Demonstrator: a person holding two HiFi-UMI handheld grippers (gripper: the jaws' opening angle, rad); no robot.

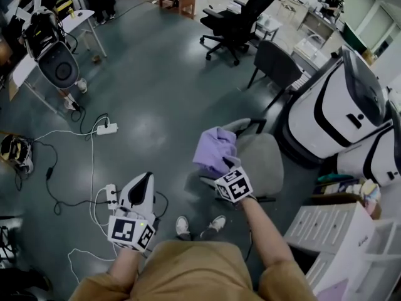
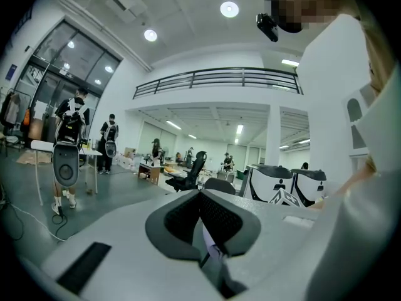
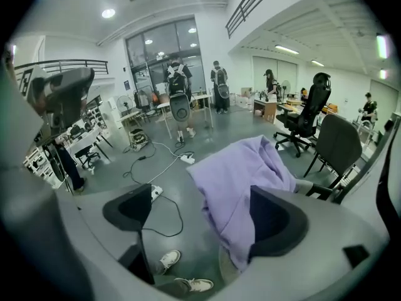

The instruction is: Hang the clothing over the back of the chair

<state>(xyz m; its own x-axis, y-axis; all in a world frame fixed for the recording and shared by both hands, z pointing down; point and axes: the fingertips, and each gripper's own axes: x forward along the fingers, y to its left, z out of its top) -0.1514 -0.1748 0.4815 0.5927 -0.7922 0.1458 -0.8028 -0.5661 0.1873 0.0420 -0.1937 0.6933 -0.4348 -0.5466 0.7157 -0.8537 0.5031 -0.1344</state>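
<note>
We stand on a dark grey-green concrete floor (image 1: 163, 86) in a big open hall. Two large white moulded shells with black trim (image 1: 338, 105) stand at the right of the head view. A black high-backed office chair on castors (image 1: 241, 21) sits well apart, further up the room.

Just in front of us is the grey fabric-seated chair with black arms (image 1: 262, 158). The lilac soft-cloth garment (image 1: 216, 150) is draped in a bunch over its back and hangs down the near side. In the right gripper view the lilac garment (image 3: 241, 174) covers the backrest, with only a grey edge and a black arm of the chair (image 3: 326, 192) showing.

The right gripper (image 3: 203, 215) has its jaws spread wide. The cloth hangs between them, closer to the right-hand pad, and neither pad presses on it, so nothing is gripped. In the head view the right gripper (image 1: 227, 175) sits right at the garment's lower edge.

The left gripper (image 1: 143, 190) is held low at our left, apart from the chair. Its own view shows the left gripper (image 2: 202, 215) with jaws closed together, holding nothing.

A white power strip with cables (image 1: 107, 128) lies on the floor to the left.
</note>
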